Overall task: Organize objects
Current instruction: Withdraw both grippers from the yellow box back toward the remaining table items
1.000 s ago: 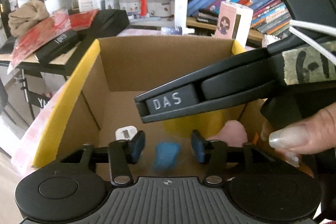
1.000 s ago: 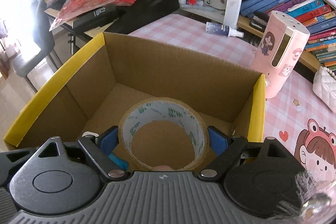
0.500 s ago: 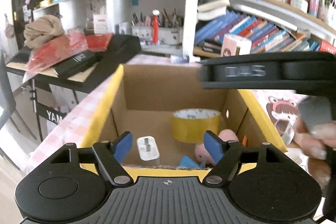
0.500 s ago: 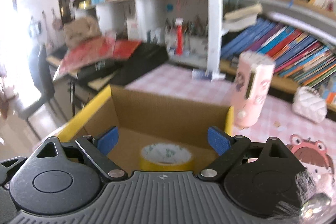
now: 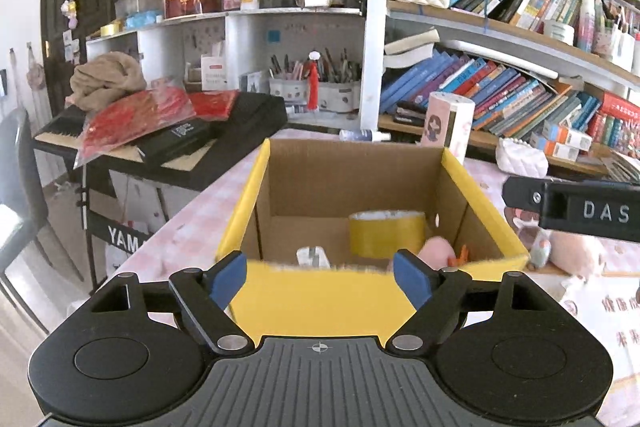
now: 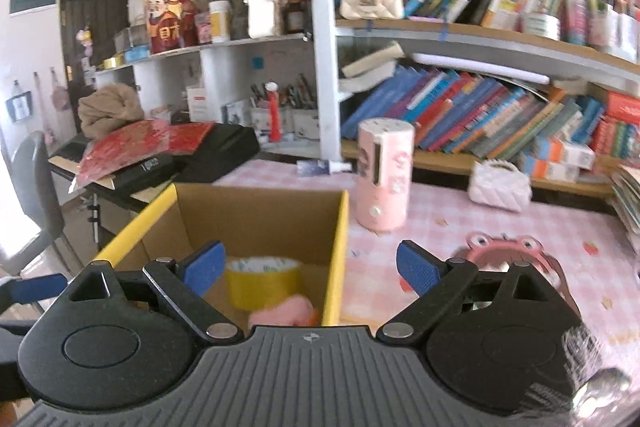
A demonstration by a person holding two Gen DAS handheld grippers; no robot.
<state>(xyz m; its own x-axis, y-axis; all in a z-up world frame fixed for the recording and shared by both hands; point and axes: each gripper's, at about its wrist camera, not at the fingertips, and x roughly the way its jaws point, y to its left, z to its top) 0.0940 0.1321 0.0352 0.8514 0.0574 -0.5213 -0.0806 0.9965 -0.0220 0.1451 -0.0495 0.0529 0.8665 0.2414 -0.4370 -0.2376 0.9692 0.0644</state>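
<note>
A cardboard box with yellow rims (image 5: pixel 256 183) (image 6: pixel 340 227) stands on the pink checked table. Inside lie a yellow tape roll (image 5: pixel 386 233) (image 6: pixel 262 281), a white charger (image 5: pixel 312 257) and a pink soft toy (image 5: pixel 438 249) (image 6: pixel 284 311). My left gripper (image 5: pixel 320 275) is open and empty, held in front of the box's near wall. My right gripper (image 6: pixel 310 267) is open and empty, above the box's right rim. The right gripper's body (image 5: pixel 580 213) shows at the right of the left wrist view.
A pink cylinder (image 6: pixel 384 175) stands behind the box, with a white quilted pouch (image 6: pixel 500 183) to its right. A small bottle (image 6: pixel 320 167) lies near the bookshelf (image 6: pixel 480 115). A keyboard with red bags (image 5: pixel 160 131) stands at the left. A frog picture (image 6: pixel 508 251) is on the tablecloth.
My right gripper let go of the tape roll in the box, opened, and rose back to the right. My left gripper also opened wider and pulled back out of the box.
</note>
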